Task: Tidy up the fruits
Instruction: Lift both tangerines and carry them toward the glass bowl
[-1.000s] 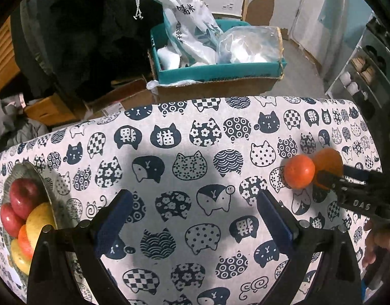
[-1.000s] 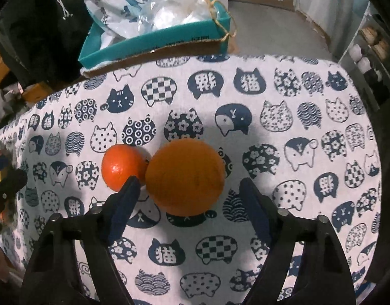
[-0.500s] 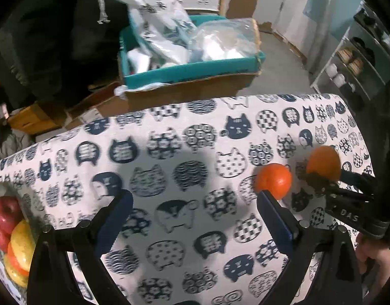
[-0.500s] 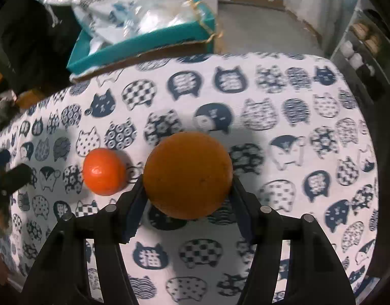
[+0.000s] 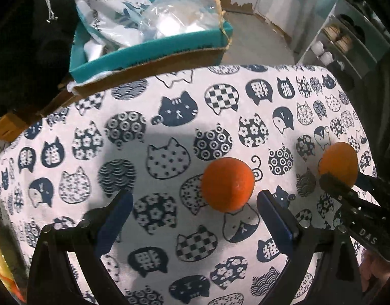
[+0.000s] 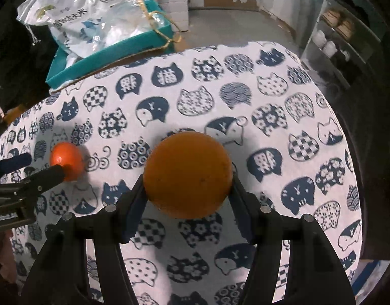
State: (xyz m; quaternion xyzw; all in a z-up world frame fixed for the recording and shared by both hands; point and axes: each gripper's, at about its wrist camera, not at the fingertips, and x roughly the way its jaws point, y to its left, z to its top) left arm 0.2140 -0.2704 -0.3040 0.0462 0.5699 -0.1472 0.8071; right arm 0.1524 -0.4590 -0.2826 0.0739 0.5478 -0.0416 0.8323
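Note:
My right gripper (image 6: 187, 193) is shut on a large orange (image 6: 188, 174), held just above the cat-print tablecloth (image 6: 271, 117). The same orange (image 5: 338, 164) shows in the left wrist view at the right, between the right gripper's fingers (image 5: 334, 186). A small tangerine (image 5: 228, 184) lies on the cloth between and just ahead of my open left gripper's (image 5: 195, 212) fingers, nearer the right one. In the right wrist view the tangerine (image 6: 66, 161) sits at the left by the left gripper's fingertips (image 6: 49, 175).
A teal cardboard box (image 5: 149, 50) with plastic bags (image 5: 113, 12) stands beyond the table's far edge. Shelves with cups (image 5: 329, 50) stand at the far right. A bit of the fruit bowl (image 5: 2, 267) shows at the lower left edge.
My left gripper has moved right and forward to the tangerine, and the fruit bowl slid out of view. My right gripper closed on the large orange and drew it away from the tangerine.

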